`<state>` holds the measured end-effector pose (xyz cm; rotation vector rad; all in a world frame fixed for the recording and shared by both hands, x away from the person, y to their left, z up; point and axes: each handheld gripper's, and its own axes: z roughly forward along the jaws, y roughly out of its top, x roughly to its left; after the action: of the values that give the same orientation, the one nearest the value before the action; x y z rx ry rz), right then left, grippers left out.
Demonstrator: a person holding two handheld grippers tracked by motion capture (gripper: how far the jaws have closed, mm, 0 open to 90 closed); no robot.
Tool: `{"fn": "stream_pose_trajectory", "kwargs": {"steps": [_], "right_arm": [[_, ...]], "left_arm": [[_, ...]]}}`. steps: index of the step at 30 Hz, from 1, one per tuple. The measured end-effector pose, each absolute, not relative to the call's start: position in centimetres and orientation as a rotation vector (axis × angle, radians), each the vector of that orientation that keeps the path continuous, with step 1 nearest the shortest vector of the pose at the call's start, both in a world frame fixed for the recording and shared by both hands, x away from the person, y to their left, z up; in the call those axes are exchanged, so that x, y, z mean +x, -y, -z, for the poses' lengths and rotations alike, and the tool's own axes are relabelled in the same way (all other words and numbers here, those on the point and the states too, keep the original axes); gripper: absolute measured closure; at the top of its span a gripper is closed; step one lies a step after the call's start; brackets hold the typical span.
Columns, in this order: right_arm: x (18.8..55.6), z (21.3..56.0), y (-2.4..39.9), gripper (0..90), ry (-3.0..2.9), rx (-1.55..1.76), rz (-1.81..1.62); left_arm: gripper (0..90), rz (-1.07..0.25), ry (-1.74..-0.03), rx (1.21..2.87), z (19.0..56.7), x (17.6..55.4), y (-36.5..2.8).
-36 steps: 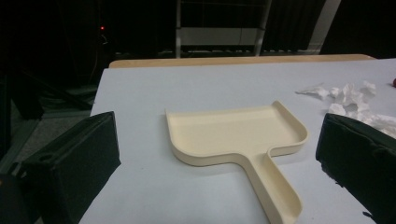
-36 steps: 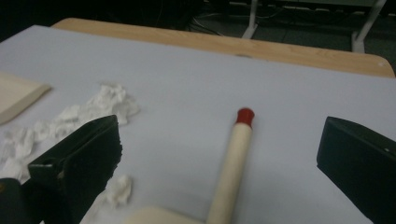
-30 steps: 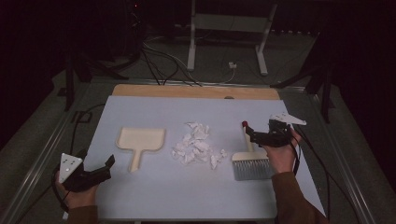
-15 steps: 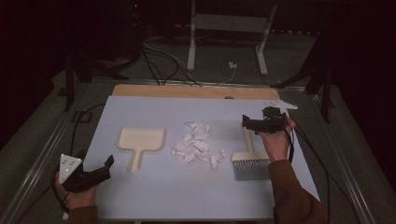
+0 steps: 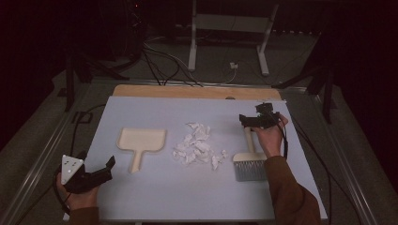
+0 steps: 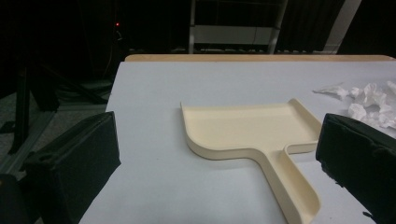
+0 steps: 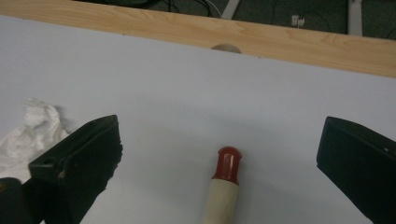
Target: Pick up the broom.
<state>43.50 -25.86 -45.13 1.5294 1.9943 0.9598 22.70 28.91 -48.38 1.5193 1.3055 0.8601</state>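
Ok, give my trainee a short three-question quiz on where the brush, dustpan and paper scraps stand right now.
1. True or false: the right gripper is shut on the brush handle.
2. What lies between the dustpan and the brush? A) crumpled paper scraps B) a sponge C) a cup
3. Fill in: seen along the left gripper, the jaws stand ____ with the dustpan ahead of them.

Key
1. False: both jaws stand wide apart, with the red-tipped handle end between them and untouched.
2. A
3. open
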Motion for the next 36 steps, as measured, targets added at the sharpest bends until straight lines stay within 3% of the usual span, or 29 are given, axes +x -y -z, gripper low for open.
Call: {"fn": "stream_pose_trajectory", "kwargs": {"steps": [16, 26, 27, 30, 31, 32, 36], "right_arm": [[45.7, 47.8, 25.7, 7.1, -2.041, 1.655, -0.84], [46.6, 49.2, 25.6, 19.4, -2.056, 1.713, -0.745], [46.6, 49.4, 25.7, 29.0, -2.06, 1.723, -0.74], [46.7, 49.5, 25.6, 34.7, -2.07, 1.721, -0.731], [46.7, 49.7, 25.4, 40.9, -2.082, 1.717, -0.712], [46.7, 49.7, 25.4, 40.9, -2.082, 1.717, -0.712], [46.8, 50.3, 24.8, 54.6, -2.091, 1.747, -0.647]], "left_arm": [[0.4, -0.865, -1.306, 1.515, 48.5, 22.7, -28.8], [0.4, -0.864, -1.309, 1.508, 48.5, 22.6, -29.0], [0.4, -0.863, -1.309, 1.509, 48.5, 22.6, -29.0], [0.4, -0.863, -1.309, 1.508, 48.5, 22.6, -29.0], [0.4, -0.864, -1.31, 1.507, 48.5, 22.6, -29.0], [0.4, -0.864, -1.31, 1.507, 48.5, 22.6, -29.0], [0.4, -0.868, -1.308, 1.507, 48.5, 22.6, -29.0]]}}
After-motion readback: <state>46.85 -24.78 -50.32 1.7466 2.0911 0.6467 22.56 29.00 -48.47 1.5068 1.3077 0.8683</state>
